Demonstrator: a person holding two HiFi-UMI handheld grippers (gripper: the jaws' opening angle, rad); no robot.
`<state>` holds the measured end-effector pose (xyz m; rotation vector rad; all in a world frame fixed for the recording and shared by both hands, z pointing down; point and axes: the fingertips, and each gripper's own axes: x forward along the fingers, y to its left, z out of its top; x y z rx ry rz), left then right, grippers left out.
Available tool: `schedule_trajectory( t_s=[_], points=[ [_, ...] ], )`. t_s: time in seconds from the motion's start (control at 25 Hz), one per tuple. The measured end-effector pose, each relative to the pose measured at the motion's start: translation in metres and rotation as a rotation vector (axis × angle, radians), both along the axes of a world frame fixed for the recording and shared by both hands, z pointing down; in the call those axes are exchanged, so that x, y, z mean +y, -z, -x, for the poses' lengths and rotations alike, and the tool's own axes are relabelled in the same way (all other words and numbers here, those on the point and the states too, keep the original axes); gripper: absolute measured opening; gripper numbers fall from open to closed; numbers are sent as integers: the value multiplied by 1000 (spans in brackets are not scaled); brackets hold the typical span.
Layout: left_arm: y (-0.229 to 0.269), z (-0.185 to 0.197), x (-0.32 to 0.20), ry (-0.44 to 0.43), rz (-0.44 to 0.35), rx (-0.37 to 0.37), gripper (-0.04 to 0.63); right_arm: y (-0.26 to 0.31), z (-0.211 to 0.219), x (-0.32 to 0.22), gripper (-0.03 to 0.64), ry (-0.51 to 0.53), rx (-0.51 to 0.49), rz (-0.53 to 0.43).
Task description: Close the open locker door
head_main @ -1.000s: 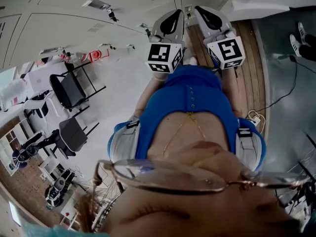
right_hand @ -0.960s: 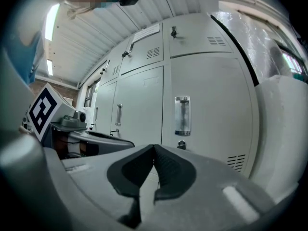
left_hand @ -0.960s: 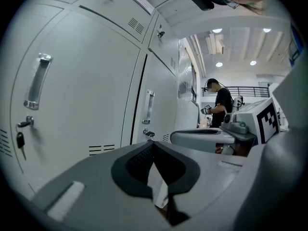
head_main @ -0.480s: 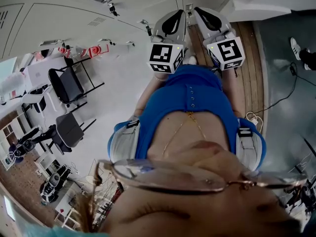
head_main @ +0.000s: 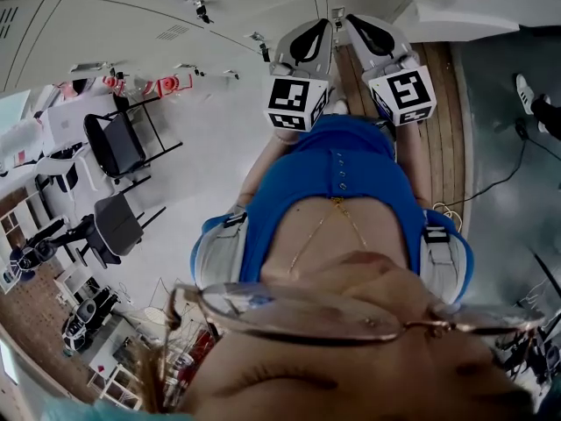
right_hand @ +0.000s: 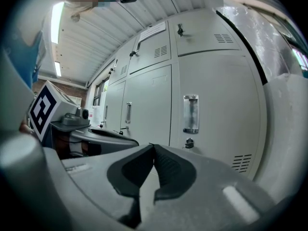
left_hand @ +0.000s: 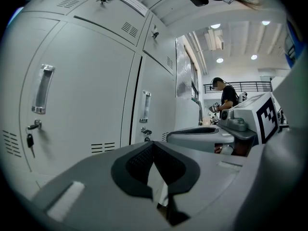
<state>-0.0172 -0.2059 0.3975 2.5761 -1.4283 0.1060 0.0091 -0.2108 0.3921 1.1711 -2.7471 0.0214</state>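
Here both claws point at the bank of lockers (left_hand: 86,105), side by side and near its shut doors. The left gripper (left_hand: 153,143) has its jaws pressed together on nothing, and the right gripper (right_hand: 153,146) is likewise closed and empty. The open locker door (head_main: 465,11) juts out from the bank on the right gripper's side, touched by neither claw

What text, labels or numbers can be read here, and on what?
None is readable.
White label strip on a top-row locker door, left gripper view: too small to read.
White label on a top-row locker door, right gripper view: blurred, unreadable.
Marker cubes, head view: black-and-white square patterns, no letters.
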Motion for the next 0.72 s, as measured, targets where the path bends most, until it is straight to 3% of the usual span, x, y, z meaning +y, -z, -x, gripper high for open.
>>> schedule_trajectory(
  t_s=[0.72],
  points=[
    [1, 1, 7, 34, -2, -2, -5, -1, 5, 8, 3, 56, 10, 2]
  ],
)
